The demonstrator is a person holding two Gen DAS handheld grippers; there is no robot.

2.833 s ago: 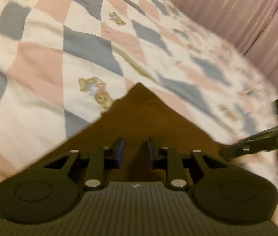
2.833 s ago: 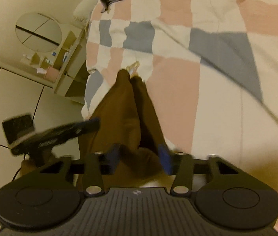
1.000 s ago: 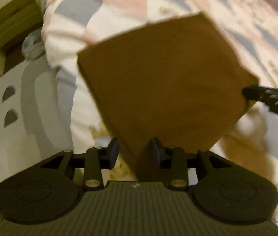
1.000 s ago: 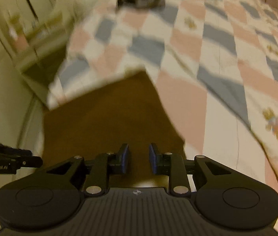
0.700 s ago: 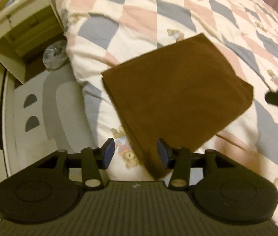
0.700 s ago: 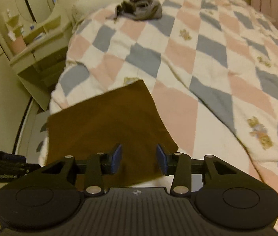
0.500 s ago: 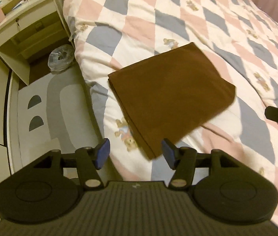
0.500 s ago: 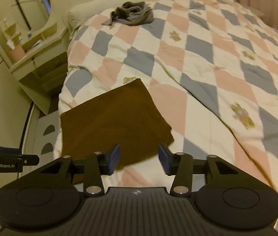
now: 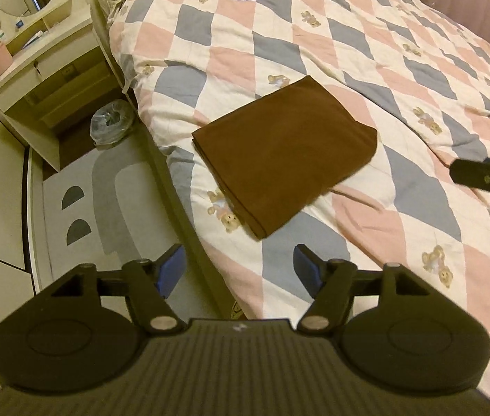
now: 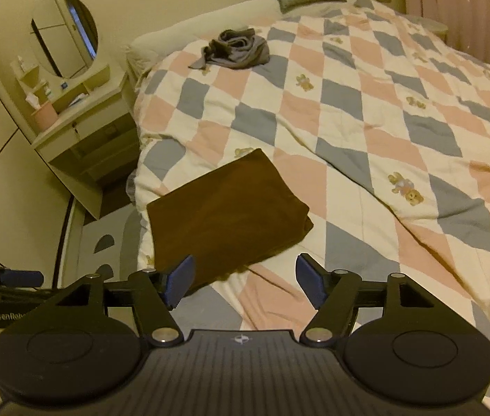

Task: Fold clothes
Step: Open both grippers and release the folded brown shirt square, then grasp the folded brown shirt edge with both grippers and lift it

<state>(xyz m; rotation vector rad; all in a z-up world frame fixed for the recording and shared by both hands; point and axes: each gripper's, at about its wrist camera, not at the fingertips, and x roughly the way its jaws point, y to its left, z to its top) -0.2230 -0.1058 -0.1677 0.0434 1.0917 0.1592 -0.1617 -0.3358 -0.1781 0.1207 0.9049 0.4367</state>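
brown cloth (image 9: 285, 156), pink-grey checked quilt (image 9: 366, 52)

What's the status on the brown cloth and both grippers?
Left gripper and right gripper open, jaws just widened, nothing between them. Folded brown cloth rectangle lies flat on checked quilt. Crumpled grey garment waits near headboard; nothing in the way.

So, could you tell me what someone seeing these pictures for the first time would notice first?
Most likely the brown garment, folded into a neat rectangle, lying flat near the edge of the checked quilt on the bed. Next, the crumpled grey clothes heaped up by the head of the bed, still unfolded. Both the left gripper and the right gripper hang open and empty above the bed.
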